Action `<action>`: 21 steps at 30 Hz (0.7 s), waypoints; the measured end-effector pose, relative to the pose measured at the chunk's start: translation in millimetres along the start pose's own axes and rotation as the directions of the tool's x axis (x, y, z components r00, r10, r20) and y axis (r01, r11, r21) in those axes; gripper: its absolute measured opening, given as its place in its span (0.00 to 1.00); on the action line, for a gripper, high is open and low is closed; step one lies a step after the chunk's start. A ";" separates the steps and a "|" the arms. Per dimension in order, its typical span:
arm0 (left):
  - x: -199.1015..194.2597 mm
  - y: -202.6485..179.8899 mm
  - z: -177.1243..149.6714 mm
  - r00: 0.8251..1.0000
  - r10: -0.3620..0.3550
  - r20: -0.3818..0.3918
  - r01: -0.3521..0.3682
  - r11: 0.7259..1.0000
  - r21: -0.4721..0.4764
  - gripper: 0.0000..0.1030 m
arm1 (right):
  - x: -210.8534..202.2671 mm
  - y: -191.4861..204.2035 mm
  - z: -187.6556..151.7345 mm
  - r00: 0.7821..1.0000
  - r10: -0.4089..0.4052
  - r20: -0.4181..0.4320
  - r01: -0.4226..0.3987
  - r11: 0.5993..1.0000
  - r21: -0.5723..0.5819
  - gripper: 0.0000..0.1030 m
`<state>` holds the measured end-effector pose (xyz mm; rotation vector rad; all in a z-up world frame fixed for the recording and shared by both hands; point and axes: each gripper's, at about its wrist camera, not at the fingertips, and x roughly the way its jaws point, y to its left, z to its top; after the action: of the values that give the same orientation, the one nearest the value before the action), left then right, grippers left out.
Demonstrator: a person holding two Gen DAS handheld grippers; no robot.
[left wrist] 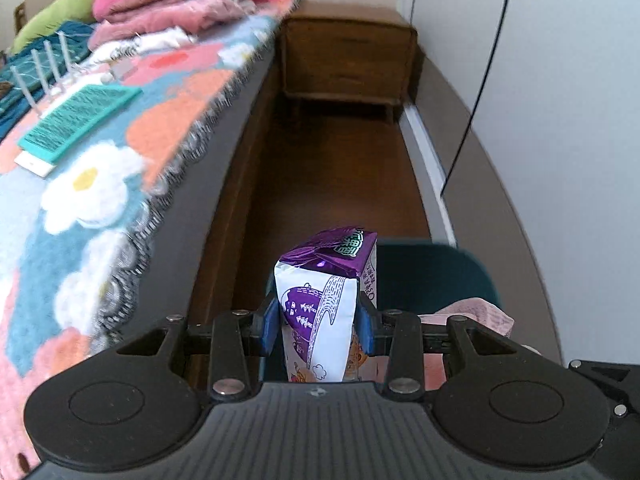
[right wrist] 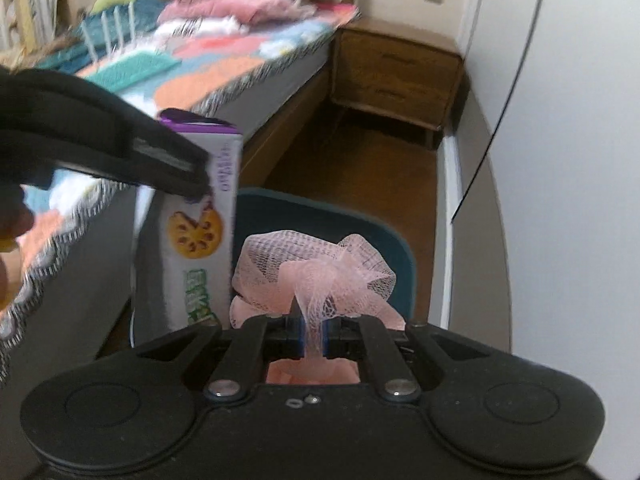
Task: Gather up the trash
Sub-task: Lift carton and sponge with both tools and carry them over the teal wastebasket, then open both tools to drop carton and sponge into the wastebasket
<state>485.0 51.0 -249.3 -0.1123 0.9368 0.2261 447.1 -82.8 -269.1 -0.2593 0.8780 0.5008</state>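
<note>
Left gripper (left wrist: 319, 330): clenched on a purple-and-white cookie box (left wrist: 326, 304), blue pads pressed against its two sides, box upright at lower centre of the left wrist view. In the right wrist view the same box (right wrist: 200, 232) stands at centre left, cookie picture showing, with the left gripper's black body crossing it from the left edge.

Right gripper (right wrist: 314, 334): jaws nearly together, pinching a bunch of pink mesh netting (right wrist: 316, 272) at lower centre of its view; the netting fans out above the pads. In the left wrist view a part of the netting (left wrist: 472, 316) shows at lower right.

Behind both items, a dark teal bin (right wrist: 332, 216) on the wooden floor (left wrist: 336, 168), rim visible just beyond box and netting.

Left of frame: bed with flowered blanket (left wrist: 92, 184), a teal comb-like brush (left wrist: 76, 120) lying on it, folded pink clothes (left wrist: 168, 4) at upper left. Wooden nightstand (left wrist: 348, 56) at upper centre
</note>
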 end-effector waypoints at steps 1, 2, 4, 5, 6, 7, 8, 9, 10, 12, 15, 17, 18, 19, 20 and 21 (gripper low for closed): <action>8.8 -2.0 -2.7 1.000 0.004 -0.020 -0.004 1.000 0.010 0.37 | 5.2 1.5 -2.1 1.000 0.009 -0.015 -0.009 1.000 -0.009 0.06; 15.8 -3.2 -5.1 0.999 0.003 -0.035 -0.002 1.000 0.017 0.37 | 11.3 4.3 -4.8 0.999 0.016 -0.036 -0.017 1.000 -0.024 0.06; 26.5 -6.9 -12.4 0.999 0.005 -0.054 -0.003 1.000 0.029 0.37 | 20.7 10.2 -8.5 0.998 0.011 -0.057 -0.015 0.998 -0.057 0.06; 31.3 -8.7 -14.7 0.998 0.005 -0.062 -0.003 0.999 0.040 0.37 | 24.6 12.3 -10.8 0.998 0.013 -0.067 -0.018 0.998 -0.068 0.06; 35.3 -10.5 -16.9 0.998 0.006 -0.067 -0.003 0.999 0.050 0.37 | 28.2 13.7 -13.1 0.997 0.016 -0.077 -0.021 0.997 -0.073 0.06; 39.2 -12.0 -19.4 0.997 0.008 -0.072 -0.004 0.998 0.059 0.37 | 31.2 14.9 -14.1 0.996 0.016 -0.084 -0.022 0.997 -0.074 0.06; 42.6 -13.4 -21.8 0.997 0.007 -0.079 -0.002 0.998 0.067 0.37 | 33.8 15.5 -15.9 0.996 0.024 -0.089 -0.031 0.997 -0.077 0.07; 47.2 -15.1 -23.9 0.996 0.006 -0.090 0.001 0.997 0.074 0.37 | 36.4 16.1 -17.5 0.995 0.026 -0.097 -0.034 0.997 -0.074 0.08; 51.6 -16.4 -26.5 0.995 0.008 -0.103 0.000 0.997 0.078 0.37 | 38.4 15.9 -18.9 0.994 0.033 -0.104 -0.040 0.997 -0.070 0.08; 59.7 -18.1 -32.2 0.992 0.011 -0.125 0.000 0.996 0.088 0.37 | 42.9 16.3 -21.2 0.993 0.038 -0.110 -0.045 0.997 -0.065 0.11; 66.8 -20.2 -40.6 0.990 0.015 -0.142 0.000 0.995 0.102 0.38 | 47.3 16.3 -23.8 0.992 0.046 -0.119 -0.053 0.997 -0.058 0.16; 69.2 -21.4 -46.3 0.989 0.011 -0.148 0.005 0.994 0.109 0.38 | 51.9 13.9 -23.7 0.991 0.052 -0.127 -0.059 0.997 -0.049 0.16; 70.5 -22.7 -48.0 0.989 0.010 -0.150 0.007 0.994 0.113 0.38 | 53.0 14.3 -24.5 0.990 0.057 -0.131 -0.063 0.997 -0.045 0.16; 71.4 -23.6 -49.9 0.988 0.003 -0.153 0.015 0.993 0.116 0.38 | 54.1 12.7 -24.0 0.990 0.055 -0.134 -0.061 0.997 -0.044 0.16; 72.0 -24.2 -52.2 0.988 -0.003 -0.156 0.021 0.993 0.119 0.38 | 54.3 13.2 -24.2 0.990 0.053 -0.134 -0.059 0.997 -0.043 0.17; 72.4 -25.5 -52.9 0.987 -0.005 -0.159 0.024 0.992 0.120 0.38 | 54.3 12.9 -24.6 0.990 0.053 -0.133 -0.059 0.997 -0.040 0.19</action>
<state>491.0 26.4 -339.0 -0.0249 1.1056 0.1477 452.9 -65.1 -327.3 -0.3113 1.0054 0.5610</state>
